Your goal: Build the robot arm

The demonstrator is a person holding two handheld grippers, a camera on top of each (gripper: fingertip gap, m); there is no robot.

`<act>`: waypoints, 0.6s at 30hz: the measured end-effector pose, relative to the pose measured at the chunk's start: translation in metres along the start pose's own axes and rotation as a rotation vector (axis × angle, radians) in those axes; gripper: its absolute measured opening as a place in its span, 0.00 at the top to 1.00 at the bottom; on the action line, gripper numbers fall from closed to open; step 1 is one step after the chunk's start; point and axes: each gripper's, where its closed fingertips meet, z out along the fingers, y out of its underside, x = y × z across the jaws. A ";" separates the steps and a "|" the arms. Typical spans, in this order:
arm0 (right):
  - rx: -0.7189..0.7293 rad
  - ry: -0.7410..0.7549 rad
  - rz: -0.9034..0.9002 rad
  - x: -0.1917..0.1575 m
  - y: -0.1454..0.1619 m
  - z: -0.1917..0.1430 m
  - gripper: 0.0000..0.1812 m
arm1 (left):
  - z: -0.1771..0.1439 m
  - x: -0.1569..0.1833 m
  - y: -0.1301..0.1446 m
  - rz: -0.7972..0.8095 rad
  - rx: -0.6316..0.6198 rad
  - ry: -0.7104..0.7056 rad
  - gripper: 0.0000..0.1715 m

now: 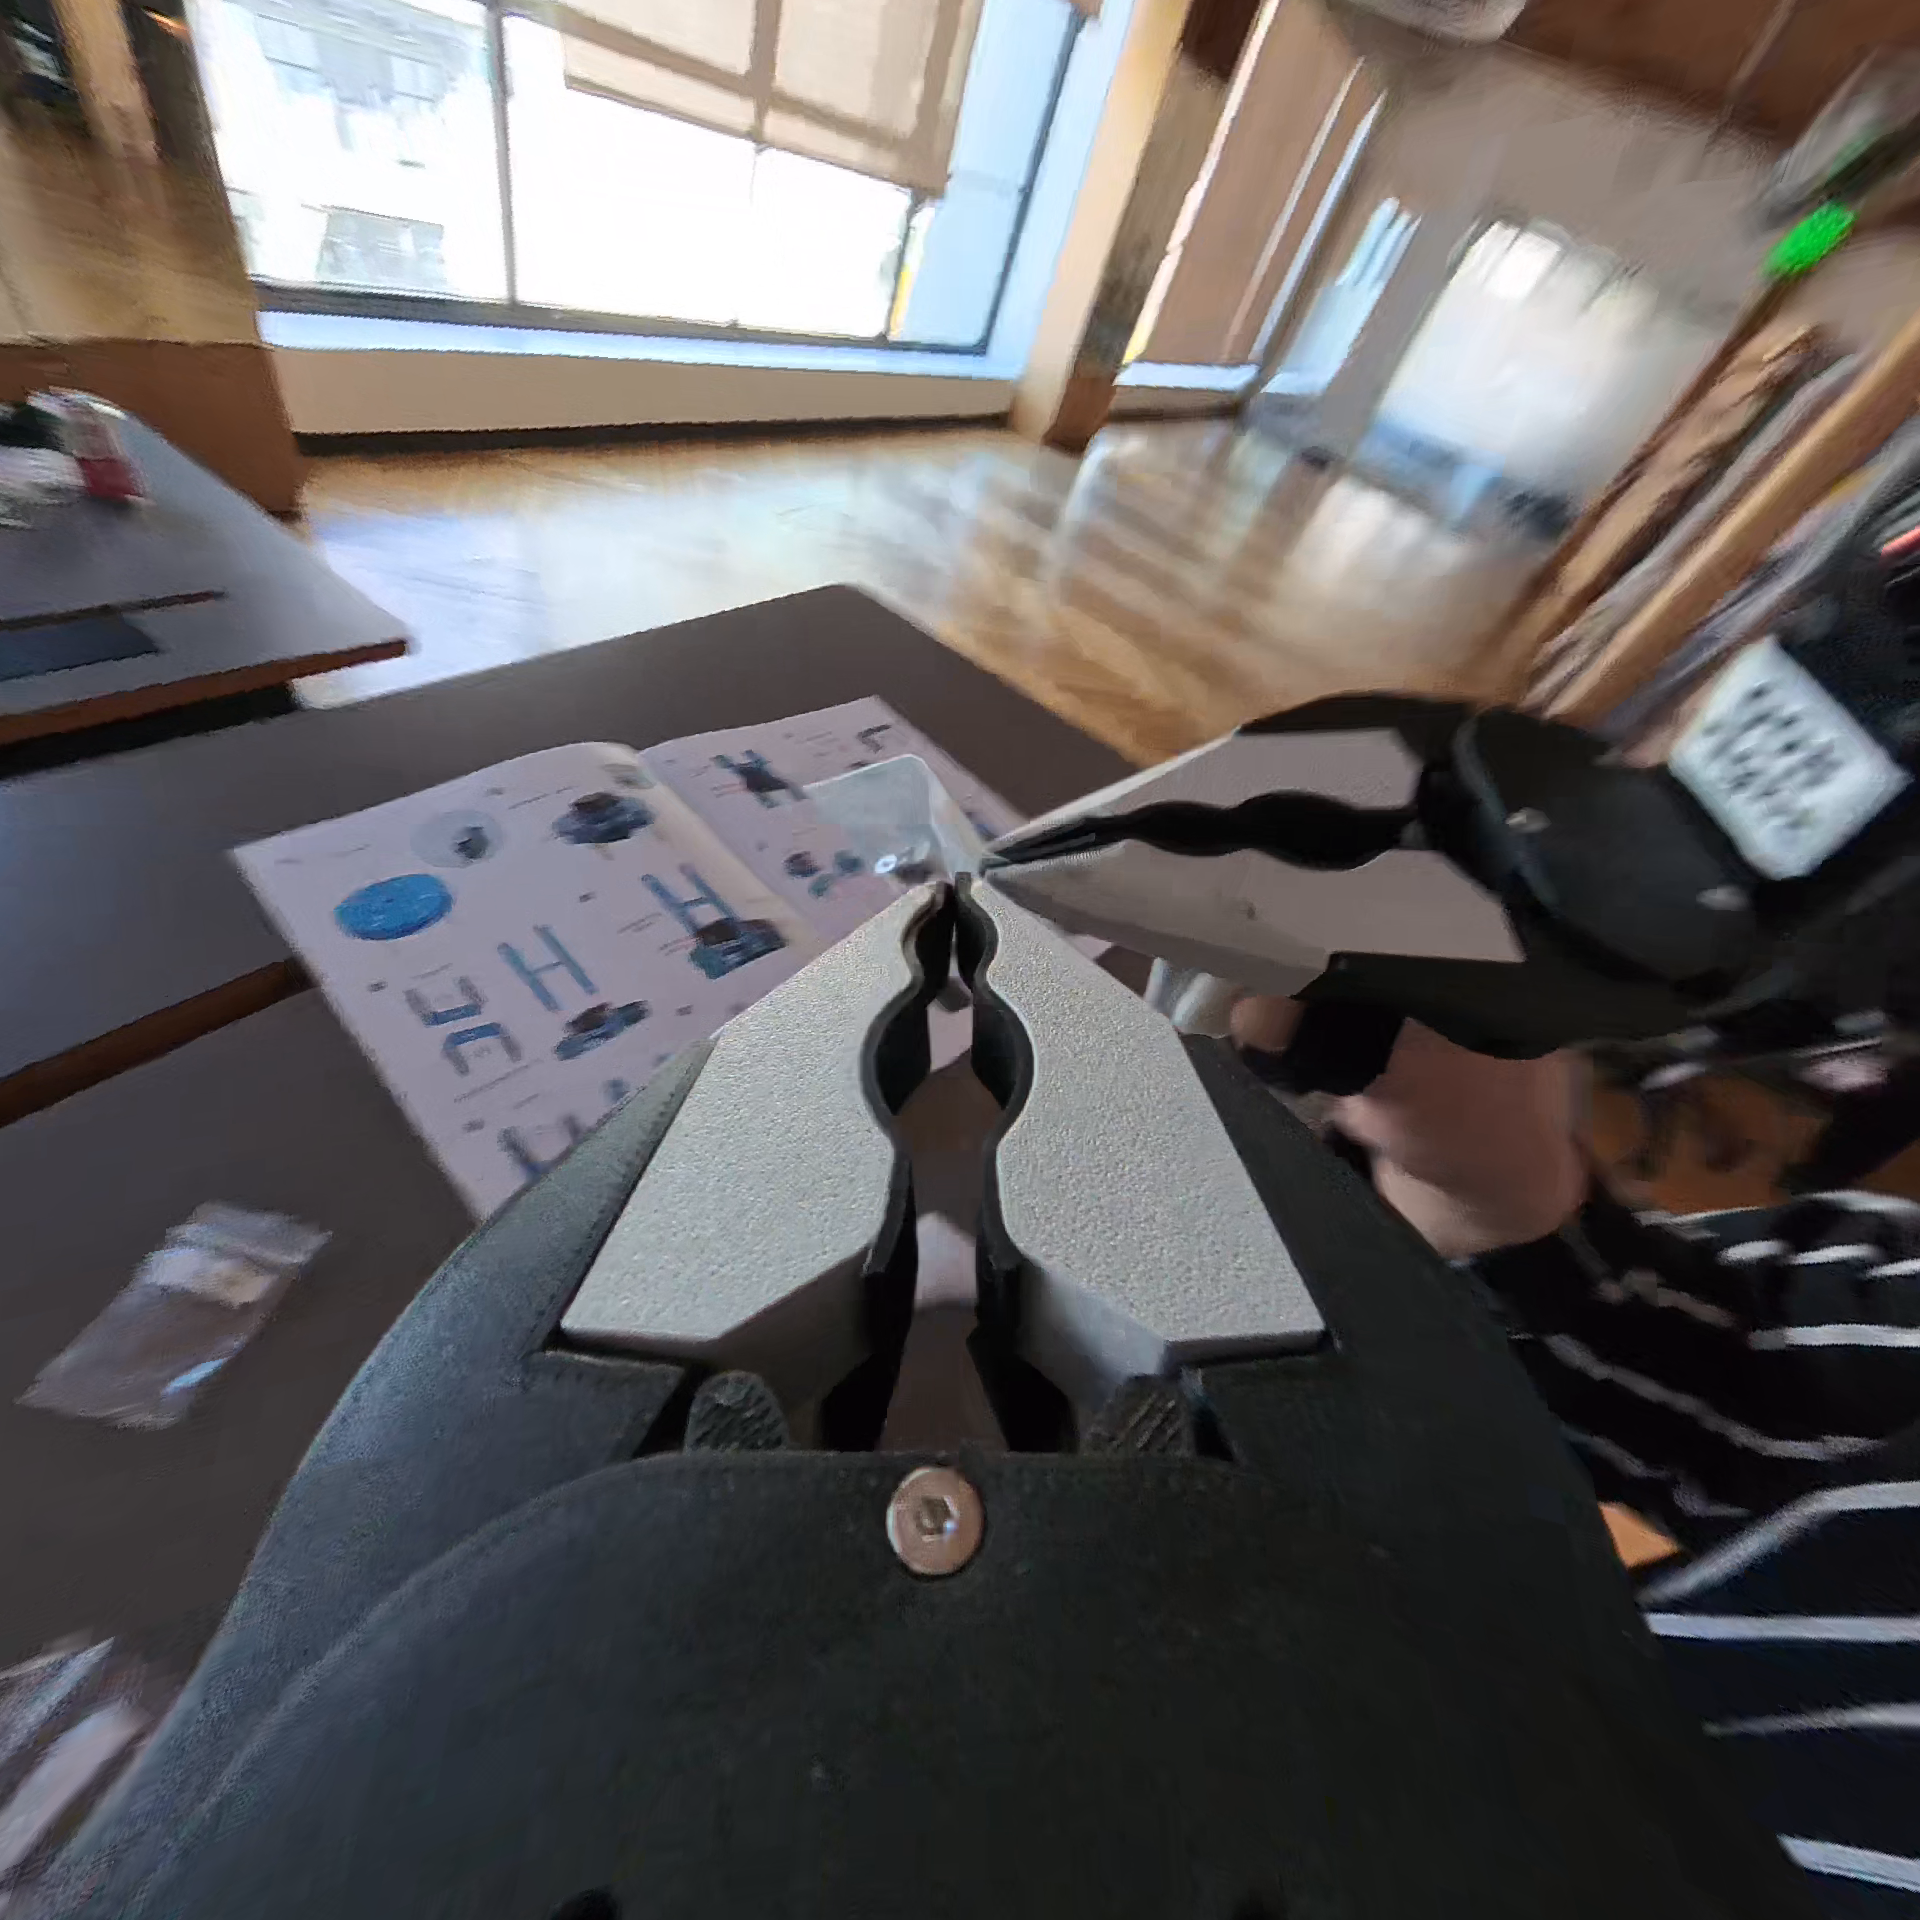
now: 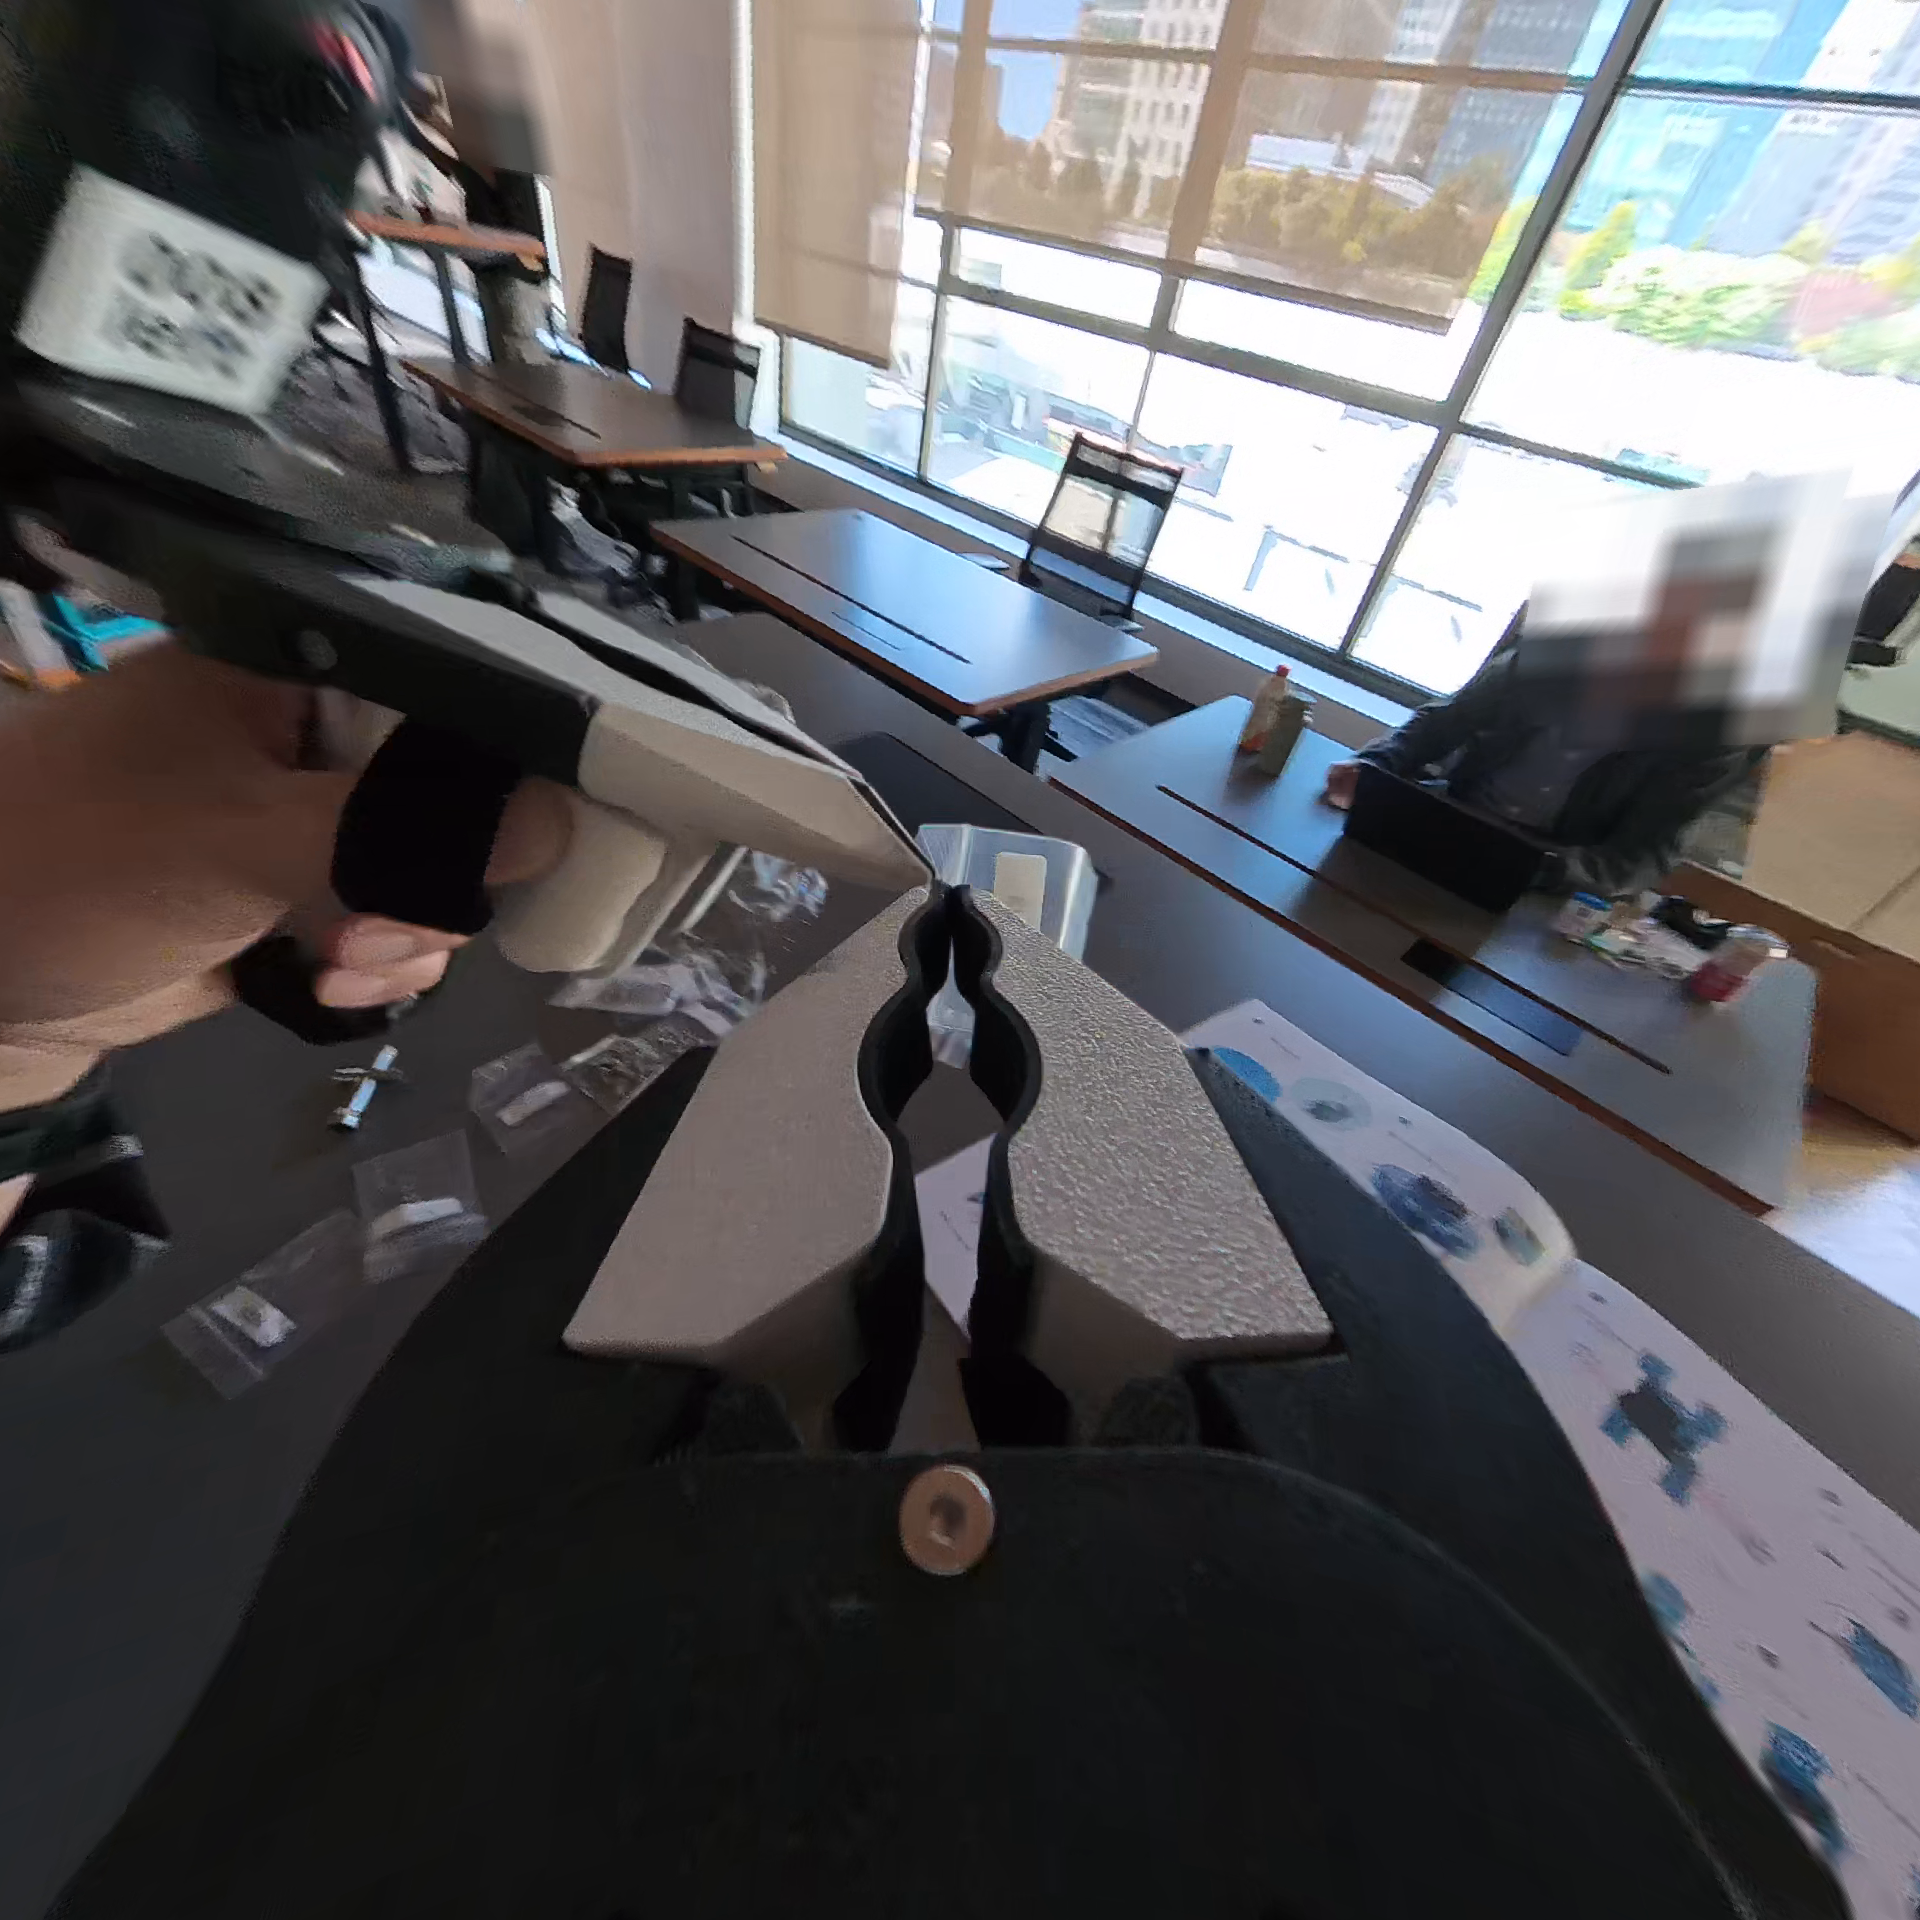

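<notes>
A small clear plastic bag (image 1: 883, 816) with little dark parts inside hangs in the air above an open instruction booklet (image 1: 540, 935). My left gripper (image 1: 954, 896) is shut, its tips pinching the bag's near edge. My right gripper (image 1: 989, 858) comes in from the right, also shut, its tips meeting the same edge right beside the left tips. In the right wrist view the right gripper (image 2: 951, 900) is shut on the bag (image 2: 1023, 883), which carries a white label. The left gripper (image 2: 920, 871) enters from the left and touches the same spot.
The dark table (image 1: 208, 831) holds the booklet (image 2: 1558, 1351), several small clear bags (image 2: 416, 1195) (image 1: 177, 1309) and a metal cross wrench (image 2: 364, 1086). More tables and chairs stand towards the windows. A person (image 2: 1558, 769) sits at the right table near a cardboard box (image 2: 1860, 935). Only a small space, under 4 cm, lies between the two pairs of fingers.
</notes>
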 end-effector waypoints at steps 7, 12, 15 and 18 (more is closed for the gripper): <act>0.058 -0.057 0.062 -0.004 -0.008 -0.003 1.00 | -0.003 0.008 -0.011 -0.199 0.089 0.216 0.92; 0.066 -0.064 0.089 -0.005 -0.009 -0.002 1.00 | -0.005 0.006 -0.011 -0.140 0.082 0.157 0.90; 0.085 -0.074 0.124 -0.004 -0.011 -0.004 1.00 | -0.006 0.006 -0.013 -0.148 0.093 0.163 0.90; 0.090 -0.087 0.145 -0.003 -0.011 -0.004 1.00 | -0.006 0.006 -0.012 -0.170 0.093 0.179 0.92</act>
